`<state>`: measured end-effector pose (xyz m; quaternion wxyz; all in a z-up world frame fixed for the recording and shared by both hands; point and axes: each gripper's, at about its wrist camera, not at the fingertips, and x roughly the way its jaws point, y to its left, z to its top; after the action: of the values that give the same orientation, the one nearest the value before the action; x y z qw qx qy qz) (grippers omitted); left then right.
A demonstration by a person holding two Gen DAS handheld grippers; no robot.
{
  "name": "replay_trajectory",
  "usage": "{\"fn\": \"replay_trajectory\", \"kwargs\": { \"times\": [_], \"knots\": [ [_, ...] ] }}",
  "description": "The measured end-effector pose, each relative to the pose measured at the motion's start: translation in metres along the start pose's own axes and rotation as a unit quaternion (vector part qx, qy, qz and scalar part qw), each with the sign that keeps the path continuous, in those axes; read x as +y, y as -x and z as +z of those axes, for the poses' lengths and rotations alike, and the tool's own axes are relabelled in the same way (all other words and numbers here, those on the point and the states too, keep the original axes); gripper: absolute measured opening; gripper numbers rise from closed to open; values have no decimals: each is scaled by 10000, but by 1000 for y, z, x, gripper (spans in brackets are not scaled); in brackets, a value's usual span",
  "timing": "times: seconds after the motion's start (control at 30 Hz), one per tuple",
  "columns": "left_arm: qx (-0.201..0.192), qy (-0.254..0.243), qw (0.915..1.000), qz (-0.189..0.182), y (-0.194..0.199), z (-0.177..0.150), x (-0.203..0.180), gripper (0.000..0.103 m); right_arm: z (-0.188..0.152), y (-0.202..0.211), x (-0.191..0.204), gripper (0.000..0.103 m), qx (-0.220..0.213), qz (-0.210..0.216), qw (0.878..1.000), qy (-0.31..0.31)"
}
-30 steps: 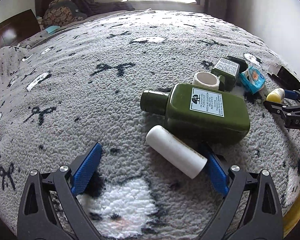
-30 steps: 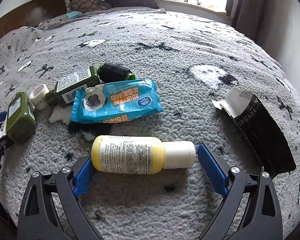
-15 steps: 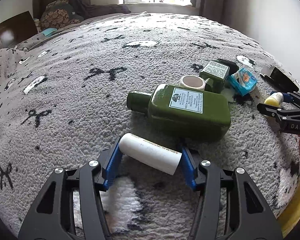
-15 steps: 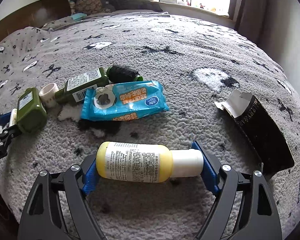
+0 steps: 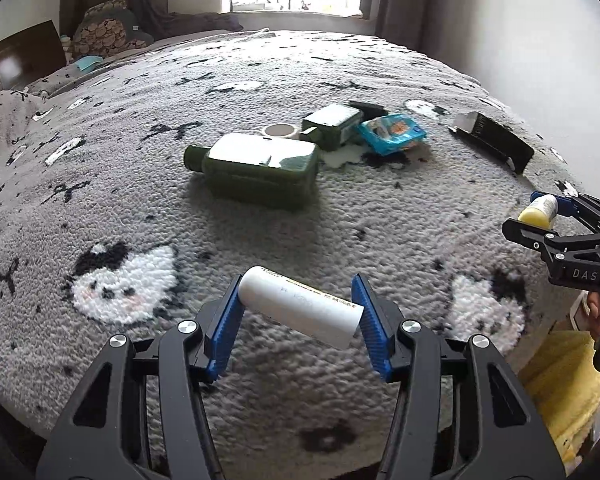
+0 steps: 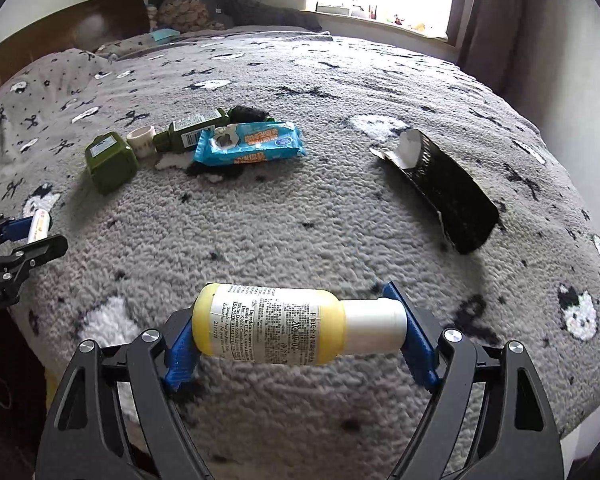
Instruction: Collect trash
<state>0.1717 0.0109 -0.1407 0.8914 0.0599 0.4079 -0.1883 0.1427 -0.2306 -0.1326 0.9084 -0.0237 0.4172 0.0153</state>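
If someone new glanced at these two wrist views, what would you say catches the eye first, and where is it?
Each hand-held gripper grips a bottle end to end, low in its own view: the left hand-held gripper a white tube, the right hand-held gripper a yellow bottle with a white cap. Beyond them, on the grey patterned blanket, lie a blue snack packet, green bottles and, to the right, an open black carton.

Both grippers are black skeletal frames with silver screws and ribbed blue fingers [image 5: 370, 322], the right gripper [image 5: 542, 212] stamped "DAS"
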Motion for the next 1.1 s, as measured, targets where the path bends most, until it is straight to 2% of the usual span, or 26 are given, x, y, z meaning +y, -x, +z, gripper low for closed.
{"fn": "replay_trajectory", "kwargs": {
  "times": [0.47,0.63,0.87,1.1],
  "knots": [
    [-292,-407,9985,-227,55,-21,-73,51,-51,82,-28,83,-380,-74,9992,7],
    [-315,-498,9977,-332,69,-34,-92,51,-71,101,-31,83,-398,-51,9992,0],
    [-178,-564,9972,-447,78,-67,-110,51,-106,103,-29,83,-114,71,9999,-65],
    [354,-549,9965,-517,57,-111,-117,52,-148,78,-21,83,499,225,9984,-173]
  ]
}}
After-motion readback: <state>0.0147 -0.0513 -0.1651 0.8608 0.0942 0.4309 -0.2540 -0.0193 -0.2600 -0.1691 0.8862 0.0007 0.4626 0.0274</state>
